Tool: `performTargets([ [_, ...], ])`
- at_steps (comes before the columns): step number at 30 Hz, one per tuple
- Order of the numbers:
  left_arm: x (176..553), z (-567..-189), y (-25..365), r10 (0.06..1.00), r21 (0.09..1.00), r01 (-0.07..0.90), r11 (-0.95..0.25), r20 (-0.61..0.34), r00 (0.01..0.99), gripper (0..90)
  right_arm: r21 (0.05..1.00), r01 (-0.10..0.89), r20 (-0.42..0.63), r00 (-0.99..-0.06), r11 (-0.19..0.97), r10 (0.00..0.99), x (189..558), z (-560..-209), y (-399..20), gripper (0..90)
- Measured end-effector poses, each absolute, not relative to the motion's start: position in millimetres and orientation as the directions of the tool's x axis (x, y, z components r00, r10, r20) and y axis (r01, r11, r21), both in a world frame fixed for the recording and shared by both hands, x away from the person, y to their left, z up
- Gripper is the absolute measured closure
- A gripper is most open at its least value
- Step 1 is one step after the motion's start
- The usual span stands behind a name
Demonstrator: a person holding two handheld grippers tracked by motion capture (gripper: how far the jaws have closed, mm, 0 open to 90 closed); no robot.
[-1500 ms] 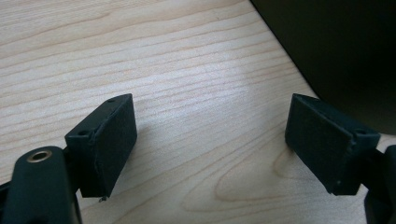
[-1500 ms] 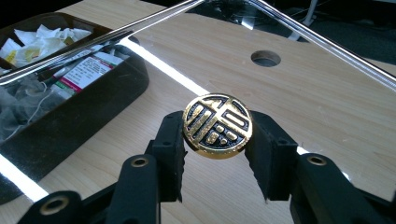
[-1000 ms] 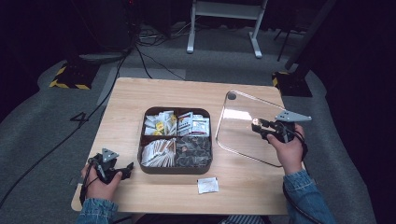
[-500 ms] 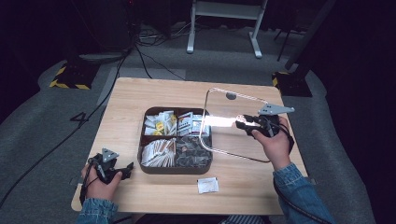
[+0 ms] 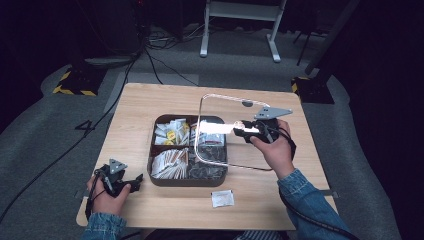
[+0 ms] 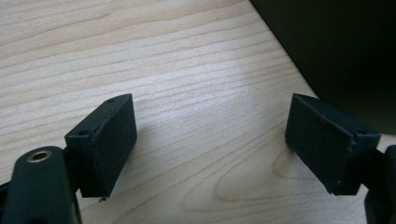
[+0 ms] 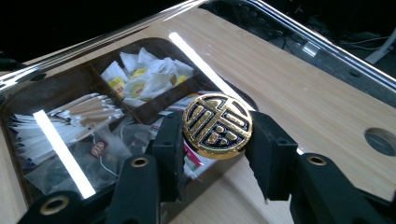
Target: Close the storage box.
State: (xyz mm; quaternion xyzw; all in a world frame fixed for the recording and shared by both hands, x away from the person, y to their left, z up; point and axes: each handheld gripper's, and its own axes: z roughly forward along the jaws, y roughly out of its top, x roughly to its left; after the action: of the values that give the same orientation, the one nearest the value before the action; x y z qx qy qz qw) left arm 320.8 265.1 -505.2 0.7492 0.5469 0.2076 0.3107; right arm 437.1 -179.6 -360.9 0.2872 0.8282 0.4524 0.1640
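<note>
1. Right claw (image 7: 216, 154) clamped on round gold-and-black knob (image 7: 217, 126) of clear, rounded-rectangular glass lid (image 5: 220, 95), held tilted above dark, divided tray of tea bags and sachets (image 5: 186, 181).
2. Left claw (image 6: 210, 149) open, empty, resting low over pale wooden table (image 5: 150, 100) near front left corner.
3. Likely stiff, smooth, breakable and fairly heavy for one small knob; best kept gripped squarely there, lowered level.
4. Compared with a second ago: lid carried from right of tray to partly over its right half; left hand unmoved.
</note>
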Motion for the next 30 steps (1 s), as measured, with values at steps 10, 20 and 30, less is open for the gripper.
performTargets([
  [10, 320.8, -505.2, 265.1, 0.948, 0.693, 0.691, -0.209, -0.029, 0.316, 17.0, 0.829, 0.319, -0.011, -0.812, 0.459, 0.583, 442.7, -363.2, -138.9, 59.0],
  [20, 325.2, -505.3, 264.1, 0.945, 0.690, 0.690, -0.217, -0.028, 0.325, 15.1, 0.819, 0.308, -0.023, -0.825, 0.483, 0.565, 444.8, -370.0, -106.3, 59.0],
  [30, 326.6, -505.4, 263.6, 0.945, 0.690, 0.690, -0.218, -0.027, 0.326, 14.6, 0.804, 0.324, -0.020, -0.823, 0.499, 0.567, 448.1, -385.6, -81.7, 59.0],
])
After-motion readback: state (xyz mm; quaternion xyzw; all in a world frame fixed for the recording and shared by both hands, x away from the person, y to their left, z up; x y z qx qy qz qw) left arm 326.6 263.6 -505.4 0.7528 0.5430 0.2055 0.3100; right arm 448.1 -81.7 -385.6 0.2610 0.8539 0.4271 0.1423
